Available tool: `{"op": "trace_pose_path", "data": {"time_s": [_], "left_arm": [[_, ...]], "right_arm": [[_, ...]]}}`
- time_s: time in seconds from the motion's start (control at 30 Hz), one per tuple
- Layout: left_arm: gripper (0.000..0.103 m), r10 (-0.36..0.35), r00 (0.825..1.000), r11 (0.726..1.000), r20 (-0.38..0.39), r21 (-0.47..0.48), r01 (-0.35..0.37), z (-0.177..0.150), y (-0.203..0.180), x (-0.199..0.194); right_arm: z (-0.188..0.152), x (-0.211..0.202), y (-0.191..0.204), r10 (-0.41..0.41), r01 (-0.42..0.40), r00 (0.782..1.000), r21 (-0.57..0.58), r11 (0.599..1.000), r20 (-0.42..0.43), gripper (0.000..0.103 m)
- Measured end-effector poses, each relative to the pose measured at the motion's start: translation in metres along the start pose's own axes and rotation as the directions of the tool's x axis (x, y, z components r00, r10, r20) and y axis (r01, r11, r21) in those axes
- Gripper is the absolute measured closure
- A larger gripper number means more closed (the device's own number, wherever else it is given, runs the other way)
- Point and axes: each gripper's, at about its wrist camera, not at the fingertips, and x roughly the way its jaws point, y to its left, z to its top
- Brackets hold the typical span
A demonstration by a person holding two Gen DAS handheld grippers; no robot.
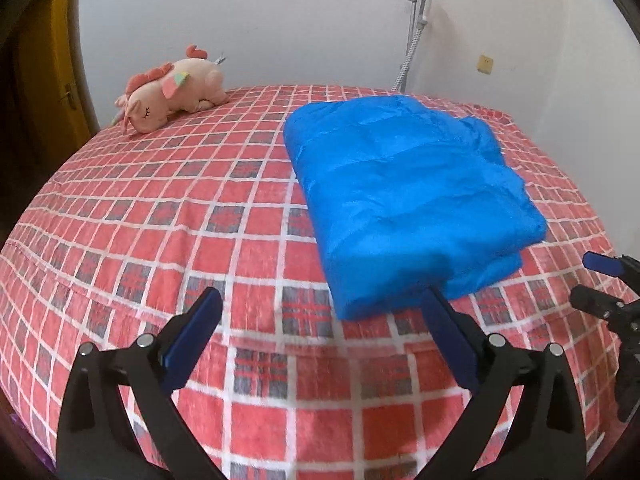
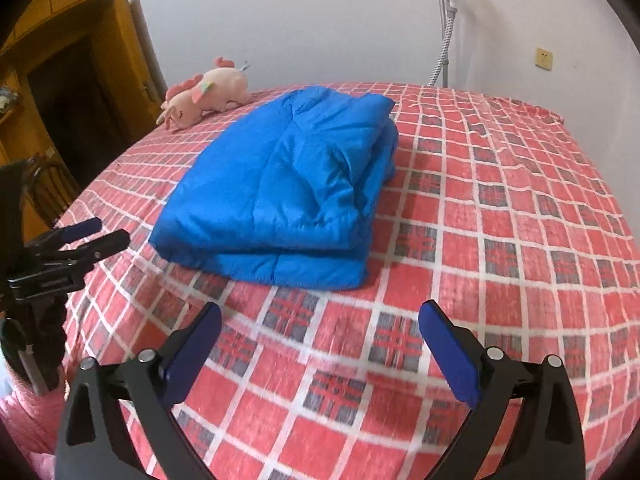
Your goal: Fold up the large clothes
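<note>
The blue padded jacket (image 1: pixel 404 196) lies folded into a thick, layered rectangle on the red checked bedspread (image 1: pixel 160 240), and everything else is best placed from it; the left gripper (image 1: pixel 324 300) hangs just short of the jacket's near edge, its blue-padded jaws spread wide with only bedspread between them, though one pad tip overlaps the jacket's near edge in the left wrist view and I cannot tell if it touches; the right gripper (image 2: pixel 320 312) hovers on the near side of the jacket too, a little apart from its folded edge, jaws likewise splayed fully and gripping nothing; beyond the jacket, towards the far corner of the bed, a pink plush unicorn (image 1: pixel 168 92) lies on its side, well apart from the blue fabric; behind the jacket a grey stand with a braided hose (image 1: pixel 414 28) rises against the white wall (image 1: pixel 280 12); a small yellowish wall socket (image 2: pixel 543 59) sits on that wall to the right of the stand.
</note>
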Motion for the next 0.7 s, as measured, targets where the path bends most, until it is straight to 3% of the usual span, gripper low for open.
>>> {"op": "trace_pose_path", "data": {"time_s": [0.27,0.7], "left_arm": [[0.005,0.020,0.999,1.000,0.040,0.003,-0.020,-0.014,-0.007,-0.025],[0.005,0.029,0.997,0.999,0.075,0.017,-0.030,-0.031,-0.015,-0.053]], "right_arm": [[-0.012,-0.012,0.005,-0.025,0.025,1.000,0.033,0.999,-0.010,0.004],[-0.028,-0.041,0.020,-0.034,0.032,0.998,0.032,0.999,0.053,0.004]]}}
